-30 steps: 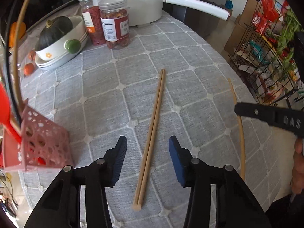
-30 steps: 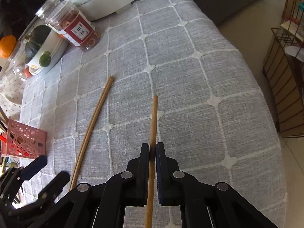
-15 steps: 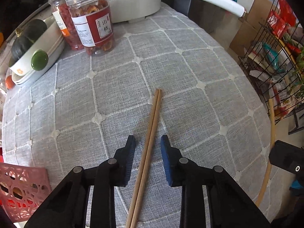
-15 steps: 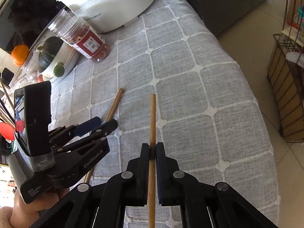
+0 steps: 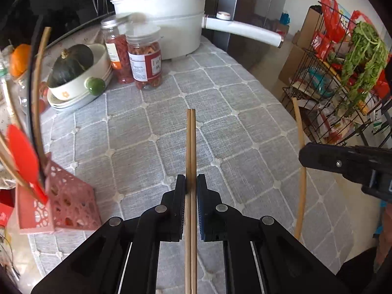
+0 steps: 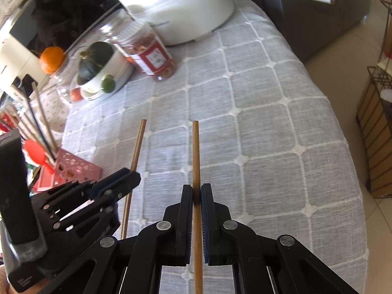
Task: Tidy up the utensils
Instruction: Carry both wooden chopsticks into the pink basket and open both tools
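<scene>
A pair of wooden chopsticks (image 5: pixel 190 142) runs straight ahead between the fingers of my left gripper (image 5: pixel 191 183), whose jaws are closing and press on both sticks above the grey checked tablecloth (image 5: pixel 137 137). My right gripper (image 6: pixel 196 191) is shut on a single wooden chopstick (image 6: pixel 195 152), also held off the cloth. In the right wrist view, the left gripper (image 6: pixel 127 174) and its chopstick pair (image 6: pixel 138 142) are at the left. A pink perforated utensil holder (image 5: pixel 71 203) stands at the left table edge with a red spoon (image 5: pixel 22 154) and several sticks in it.
At the back stand a white pot (image 5: pixel 166 24) with a long handle, two red-labelled jars (image 5: pixel 144 61), and a bowl (image 5: pixel 80 83) holding a dark squash. A wire rack (image 5: pixel 343 85) with greens stands on the floor past the table's right edge.
The left jaws have closed from wide apart onto the chopstick pair, which has risen off the cloth. The right gripper has risen a little with its single chopstick.
</scene>
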The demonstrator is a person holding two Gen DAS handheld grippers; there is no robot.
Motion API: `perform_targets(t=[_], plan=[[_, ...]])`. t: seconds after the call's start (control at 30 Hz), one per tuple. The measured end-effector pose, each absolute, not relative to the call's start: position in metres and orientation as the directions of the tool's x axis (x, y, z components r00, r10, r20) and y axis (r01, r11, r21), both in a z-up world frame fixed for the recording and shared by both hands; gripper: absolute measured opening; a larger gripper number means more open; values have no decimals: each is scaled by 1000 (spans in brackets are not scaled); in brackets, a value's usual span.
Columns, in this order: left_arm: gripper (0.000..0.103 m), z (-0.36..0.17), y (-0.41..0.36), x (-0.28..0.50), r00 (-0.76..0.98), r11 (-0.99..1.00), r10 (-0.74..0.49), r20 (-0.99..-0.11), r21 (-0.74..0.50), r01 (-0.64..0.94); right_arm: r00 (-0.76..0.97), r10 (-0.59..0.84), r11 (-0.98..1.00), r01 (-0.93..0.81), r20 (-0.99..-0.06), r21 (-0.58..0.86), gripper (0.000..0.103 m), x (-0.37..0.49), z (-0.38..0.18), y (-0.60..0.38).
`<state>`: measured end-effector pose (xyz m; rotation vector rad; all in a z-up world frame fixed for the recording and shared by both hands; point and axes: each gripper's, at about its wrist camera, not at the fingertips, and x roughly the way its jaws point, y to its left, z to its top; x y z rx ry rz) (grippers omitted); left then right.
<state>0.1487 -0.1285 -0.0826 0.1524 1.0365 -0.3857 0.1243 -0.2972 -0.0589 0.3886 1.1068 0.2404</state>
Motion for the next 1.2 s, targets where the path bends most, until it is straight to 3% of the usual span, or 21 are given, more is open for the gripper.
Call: perform_targets(t=[0.3, 0.5, 0.67, 0.87, 1.2], plan=[[9, -24, -58, 85, 571, 934, -294, -767, -103, 342, 502, 406, 911, -152, -764, 384, 5, 99, -18, -253], [9, 6, -10, 68, 712, 952, -299, -635, -154, 262, 566, 419, 908, -236, -711, 347, 4, 87, 5, -224], [9, 32, 19, 65, 834, 958, -281, -475, -187, 216, 608, 438, 899, -283, -662, 335, 4, 88, 21, -208], [9, 49, 36, 76, 937, 976, -189, -293, -164, 145, 628, 461, 887, -300, -627, 352, 4, 96, 30, -194], [9, 34, 51, 121, 982, 987, -24, -185, -163, -6, 629, 463, 886, -305, -625, 349, 4, 102, 28, -187]])
